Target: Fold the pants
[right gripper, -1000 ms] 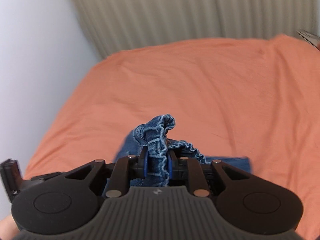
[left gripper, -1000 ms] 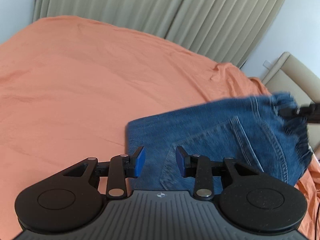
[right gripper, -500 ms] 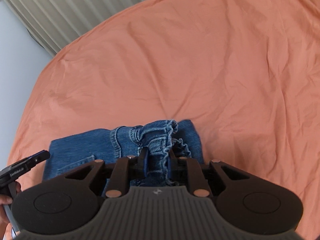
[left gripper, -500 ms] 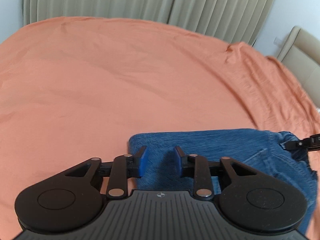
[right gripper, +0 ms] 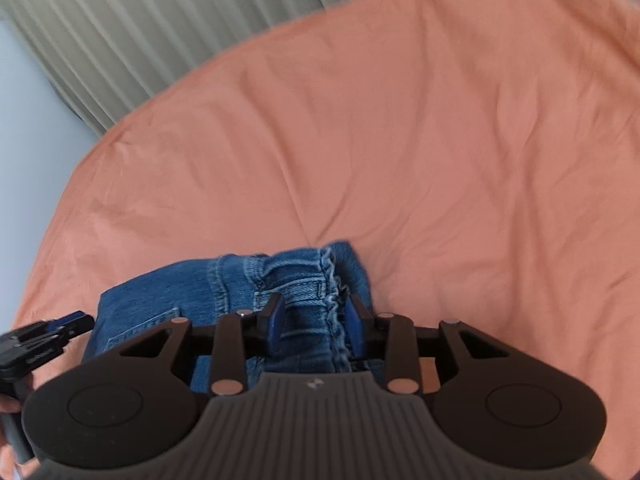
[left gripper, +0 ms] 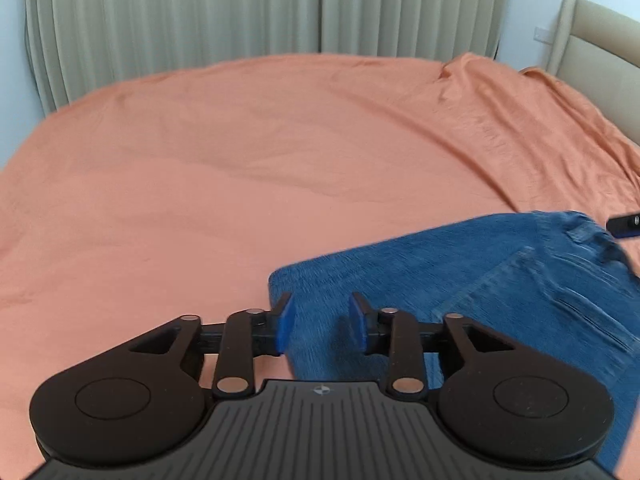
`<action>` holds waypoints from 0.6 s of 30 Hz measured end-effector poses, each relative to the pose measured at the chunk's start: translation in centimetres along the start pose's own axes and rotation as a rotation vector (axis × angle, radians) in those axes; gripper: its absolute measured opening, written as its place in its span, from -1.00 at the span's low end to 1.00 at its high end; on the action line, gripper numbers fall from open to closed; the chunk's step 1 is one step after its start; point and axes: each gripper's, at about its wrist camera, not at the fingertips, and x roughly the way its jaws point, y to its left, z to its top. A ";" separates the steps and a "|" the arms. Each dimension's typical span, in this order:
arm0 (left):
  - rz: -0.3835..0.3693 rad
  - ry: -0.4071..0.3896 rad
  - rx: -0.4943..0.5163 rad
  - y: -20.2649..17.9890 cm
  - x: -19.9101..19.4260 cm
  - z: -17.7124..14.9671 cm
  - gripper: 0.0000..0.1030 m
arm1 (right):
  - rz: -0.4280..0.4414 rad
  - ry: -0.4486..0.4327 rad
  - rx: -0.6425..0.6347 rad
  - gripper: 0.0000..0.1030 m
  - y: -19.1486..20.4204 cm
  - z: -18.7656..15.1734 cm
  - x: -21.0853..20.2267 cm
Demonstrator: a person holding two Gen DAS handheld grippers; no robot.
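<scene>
Both claws have just been opening: right claw point(right gripper: 314, 322) straddles the jeans point(right gripper: 296, 280) waistband (grip loosened), left claw point(left gripper: 320, 326) empty.

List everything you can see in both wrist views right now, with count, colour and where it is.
jeans: one pair, blue denim, folded, lying on the bed near both claws
bedsheet: one, orange, wrinkled, covering the bed
curtains: beige, pleated, behind the bed
headboard: one, beige, far right of the left wrist view
wall: pale, left of the curtains in the right wrist view
left claw: one, black with blue pads, open over the jeans' folded edge
right claw: one, black with blue pads, jaws just opened, gathered waistband between them
hand: a sliver at the lower left edge of the right wrist view
</scene>
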 end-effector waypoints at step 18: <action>-0.025 0.104 0.100 -4.8 -11.9 -7.8 0.09 | 0.006 -0.217 0.146 -0.44 -1.0 -13.8 -3.6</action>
